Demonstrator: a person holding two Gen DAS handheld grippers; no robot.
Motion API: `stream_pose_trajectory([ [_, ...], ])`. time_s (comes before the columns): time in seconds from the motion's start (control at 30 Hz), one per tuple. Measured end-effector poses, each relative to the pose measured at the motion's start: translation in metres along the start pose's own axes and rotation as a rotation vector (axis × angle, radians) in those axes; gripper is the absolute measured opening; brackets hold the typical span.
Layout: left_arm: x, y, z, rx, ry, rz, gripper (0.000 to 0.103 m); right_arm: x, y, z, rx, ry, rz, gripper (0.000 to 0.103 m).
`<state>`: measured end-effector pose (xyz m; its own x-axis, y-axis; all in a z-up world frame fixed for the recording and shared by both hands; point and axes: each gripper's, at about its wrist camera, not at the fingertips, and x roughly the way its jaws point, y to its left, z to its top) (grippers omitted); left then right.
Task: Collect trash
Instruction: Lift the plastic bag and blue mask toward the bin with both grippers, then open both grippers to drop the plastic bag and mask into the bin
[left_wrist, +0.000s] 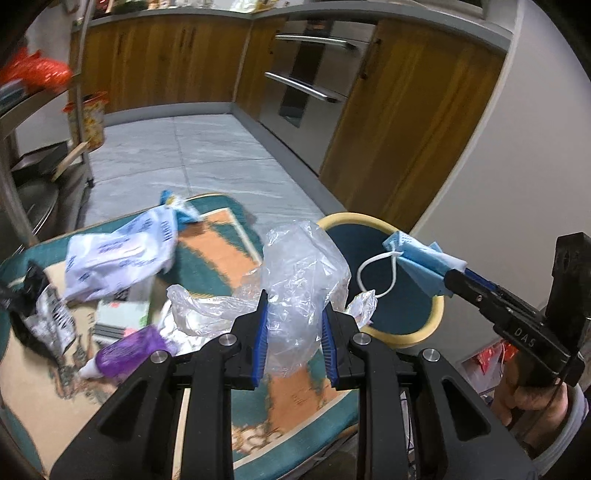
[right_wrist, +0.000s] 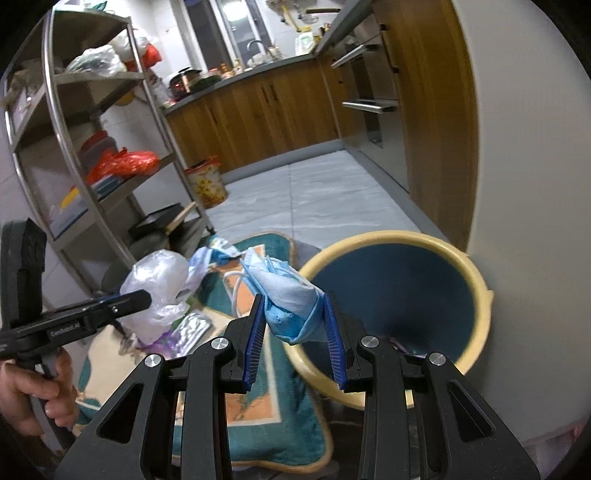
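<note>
1. The left gripper (left_wrist: 293, 332) was closed partway on a crumpled clear plastic bag (left_wrist: 303, 266), the blue pads (left_wrist: 260, 332) pressing its lower folds while most of the film billowed up toward 12 o'clock above the jaws.
2. The right gripper (right_wrist: 295, 325) was likewise closed partway on a folded blue face mask (right_wrist: 291, 295), with its white ear loop (left_wrist: 376, 273) dangling free at 9 o'clock in the left wrist view.
3. Both items looked very light, soft and limp. The bag seemed slippery and likely to slide out unless bunched, so a pinch on gathered folds was the best hold. The mask's cloth seemed easier to grip at its folded body than by the loop.
4. The bin (right_wrist: 476, 266), cream-rimmed and dark inside, stood at 1 o'clock from the right jaws, just beyond the mask.
5. More litter, including a white printed wrapper (left_wrist: 118, 258) and a purple tube (left_wrist: 125, 354), lay on the teal rug (left_wrist: 214, 218) at 9 to 10 o'clock from the left jaws.
</note>
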<state>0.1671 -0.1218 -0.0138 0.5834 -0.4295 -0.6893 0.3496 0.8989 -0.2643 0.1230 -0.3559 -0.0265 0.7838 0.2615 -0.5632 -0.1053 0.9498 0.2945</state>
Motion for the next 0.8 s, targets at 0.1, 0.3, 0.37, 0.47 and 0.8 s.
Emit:
stream_pose_trajectory([
  [0.1, 0.008, -0.014, 0.006, 0.027, -0.001, -0.021, 0.024, -0.002, -0.009, -0.001, 0.009, -0.007, -0.019, 0.033],
  [0.3, 0.028, -0.035, 0.017, 0.046, -0.003, -0.064, 0.024, -0.005, -0.025, -0.003, 0.041, -0.011, -0.064, 0.033],
  [0.37, 0.036, -0.041, 0.019, 0.049, -0.003, -0.08, 0.024, -0.006, -0.029, -0.003, 0.05, -0.009, -0.079, 0.033],
  [0.47, 0.049, -0.05, 0.02, 0.055, 0.005, -0.11, 0.024, -0.005, -0.035, -0.006, 0.06, 0.0, -0.105, 0.033],
  [0.8, 0.098, -0.067, 0.014, 0.041, 0.062, -0.155, 0.024, 0.017, -0.05, -0.022, 0.07, 0.083, -0.18, 0.033],
])
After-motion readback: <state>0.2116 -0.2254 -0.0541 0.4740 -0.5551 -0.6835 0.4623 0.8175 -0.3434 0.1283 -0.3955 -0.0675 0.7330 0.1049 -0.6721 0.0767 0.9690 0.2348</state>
